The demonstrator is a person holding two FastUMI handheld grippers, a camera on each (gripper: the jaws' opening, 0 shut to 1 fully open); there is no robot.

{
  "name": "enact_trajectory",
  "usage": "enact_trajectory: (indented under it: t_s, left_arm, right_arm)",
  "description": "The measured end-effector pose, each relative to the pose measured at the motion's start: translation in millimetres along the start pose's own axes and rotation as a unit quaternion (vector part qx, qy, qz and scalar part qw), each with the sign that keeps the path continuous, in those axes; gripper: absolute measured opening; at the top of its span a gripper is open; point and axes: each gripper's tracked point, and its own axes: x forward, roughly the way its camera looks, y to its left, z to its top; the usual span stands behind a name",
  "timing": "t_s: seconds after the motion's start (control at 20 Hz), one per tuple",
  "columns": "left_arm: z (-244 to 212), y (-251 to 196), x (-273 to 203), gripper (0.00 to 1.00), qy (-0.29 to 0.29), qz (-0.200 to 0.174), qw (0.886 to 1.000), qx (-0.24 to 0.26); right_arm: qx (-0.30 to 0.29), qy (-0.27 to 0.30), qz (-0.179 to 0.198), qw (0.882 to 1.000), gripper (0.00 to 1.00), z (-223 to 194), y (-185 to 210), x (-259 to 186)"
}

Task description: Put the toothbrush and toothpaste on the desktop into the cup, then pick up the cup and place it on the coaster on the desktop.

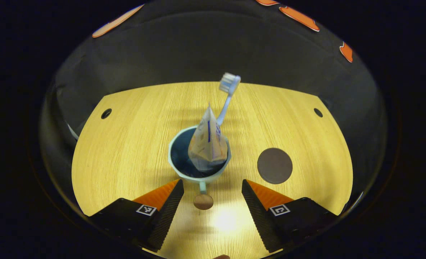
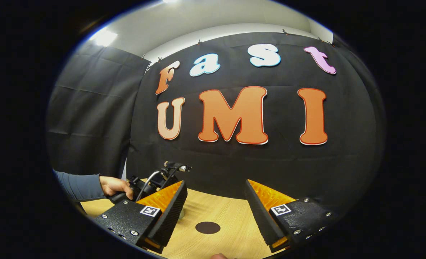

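1. The cup (image 1: 199, 154), pale with a dark inside, stands upright near the middle of the wooden bench (image 1: 126, 144). Its small handle points toward the left tongs (image 1: 211, 187).
2. The toothpaste (image 1: 208, 142) stands in the cup with its crimped end up, leaning on the rim's right side. The toothbrush (image 1: 227, 97) stands behind it, bristle head up and tilted to the right, well above the rim.
3. The coaster (image 1: 274, 166), a dark round disc, lies flat on the bench to the right of the cup, near it but apart, with bare wood between them. In the right gripper view the coaster (image 2: 207, 227) lies between the two fingers of the right tongs (image 2: 214, 189), farther along the bench.
4. The left tongs stand wide, with nothing between the fingers; the fingertips sit just short of the cup, either side of its handle. A small brown round mark (image 1: 203, 201) lies on the wood between them.
5. The right tongs also stand wide and hold nothing, raised over the bench and facing the booth's wall.
6. In the right gripper view a hand (image 2: 114, 186) in a blue-grey sleeve (image 2: 78, 185) grips the other device at the left.
7. Bare wood lies all around the cup. The bench's far edge runs behind the toothbrush, with a dark hole (image 1: 106, 113) near each far corner; beyond the edge hangs black cloth.
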Motion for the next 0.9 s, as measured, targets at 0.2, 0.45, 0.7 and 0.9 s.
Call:
enact_trajectory:
  t_s: [0.2,0.45,0.7,0.9]
  left_arm:
    - [11,8,1,0.88,0.014,0.027,1.0,-0.001]
    - [-8,22,27,0.55,0.035,0.044,0.998,-0.022]
    - [-10,27,35,0.26,0.025,0.042,0.998,-0.038]
    - [-11,33,31,0.24,0.015,0.033,0.999,-0.039]
  right_arm:
    - [0.011,0.002,-0.001,1.0,0.96,-10,-5,-10]
    - [0.025,0.007,0.004,1.0,1.0,-21,-1,-10]
    - [0.033,0.015,-0.002,0.999,0.96,-27,-5,-13]
    - [0.034,0.011,-0.011,0.999,0.96,-26,-13,-17]
